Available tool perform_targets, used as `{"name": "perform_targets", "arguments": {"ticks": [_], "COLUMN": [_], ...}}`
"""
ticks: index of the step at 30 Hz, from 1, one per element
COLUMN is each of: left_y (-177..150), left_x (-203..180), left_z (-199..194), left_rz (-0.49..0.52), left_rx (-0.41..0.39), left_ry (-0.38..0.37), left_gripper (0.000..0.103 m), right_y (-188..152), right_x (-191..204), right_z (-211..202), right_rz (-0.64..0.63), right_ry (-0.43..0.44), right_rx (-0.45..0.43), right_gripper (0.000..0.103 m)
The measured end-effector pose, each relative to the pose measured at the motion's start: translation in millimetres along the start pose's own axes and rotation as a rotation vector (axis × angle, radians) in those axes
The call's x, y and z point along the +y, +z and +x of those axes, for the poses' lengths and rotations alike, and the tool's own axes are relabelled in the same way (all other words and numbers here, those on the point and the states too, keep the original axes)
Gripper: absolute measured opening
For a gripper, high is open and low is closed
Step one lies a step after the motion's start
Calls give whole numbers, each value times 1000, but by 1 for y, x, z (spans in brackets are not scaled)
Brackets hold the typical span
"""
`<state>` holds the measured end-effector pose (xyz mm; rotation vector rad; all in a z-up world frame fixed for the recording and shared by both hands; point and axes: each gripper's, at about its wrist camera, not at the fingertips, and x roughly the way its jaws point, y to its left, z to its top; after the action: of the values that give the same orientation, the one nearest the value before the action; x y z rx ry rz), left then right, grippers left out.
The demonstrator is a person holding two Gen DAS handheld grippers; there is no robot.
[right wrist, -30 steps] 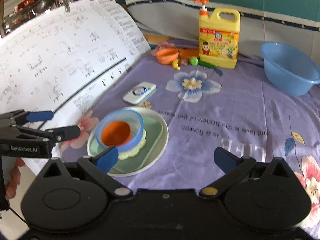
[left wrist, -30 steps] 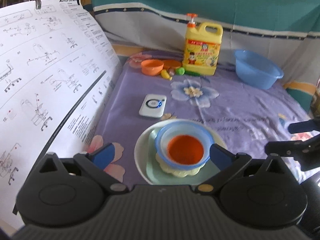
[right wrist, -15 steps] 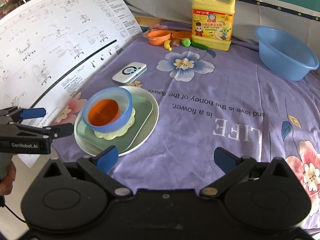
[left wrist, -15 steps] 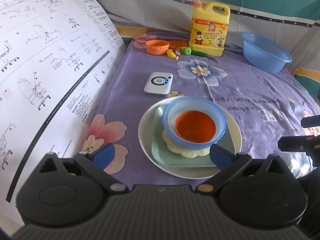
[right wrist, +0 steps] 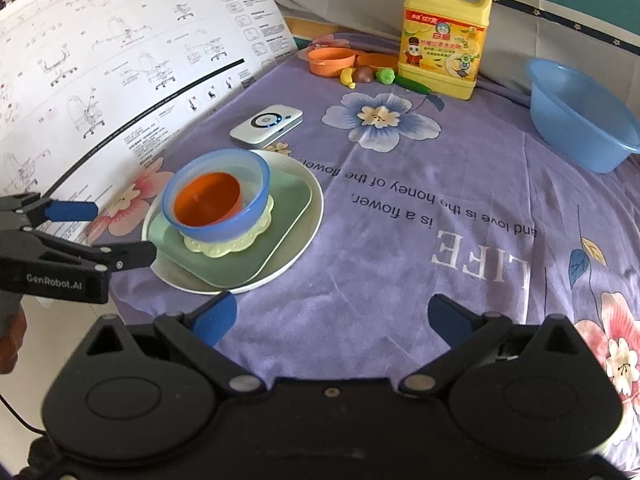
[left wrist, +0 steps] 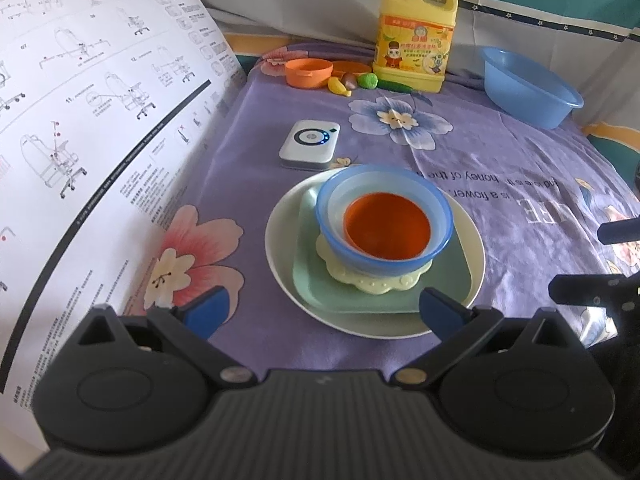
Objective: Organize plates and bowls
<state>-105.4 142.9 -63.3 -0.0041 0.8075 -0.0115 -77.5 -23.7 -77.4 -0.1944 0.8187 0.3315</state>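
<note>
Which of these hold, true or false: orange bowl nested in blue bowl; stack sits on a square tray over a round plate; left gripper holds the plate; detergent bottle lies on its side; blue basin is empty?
1. The orange bowl sits inside the blue bowl. True.
2. The stack rests on a green square tray on a round plate. True.
3. The left gripper holds the plate. False: its fingers are open and hold nothing.
4. The detergent bottle lies on its side. False: it stands upright.
5. The blue basin is empty. True.
</note>
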Motion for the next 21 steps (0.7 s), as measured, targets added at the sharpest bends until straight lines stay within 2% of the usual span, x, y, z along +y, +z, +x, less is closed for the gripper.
{"name": "perform_targets", "arguments": {"ticks": [21], "left_y": [3], "left_x": [-5], "left_z": [1], "left_rz": [6], "left_rx": [7], "left_ry": [-10], "left_gripper": [103], "right_y": [-1], "right_x": [-3], "right_z": [-2], "right_rz": [2], "right_ry": [-3], "right_rx": [-12], "right_gripper": [103]}}
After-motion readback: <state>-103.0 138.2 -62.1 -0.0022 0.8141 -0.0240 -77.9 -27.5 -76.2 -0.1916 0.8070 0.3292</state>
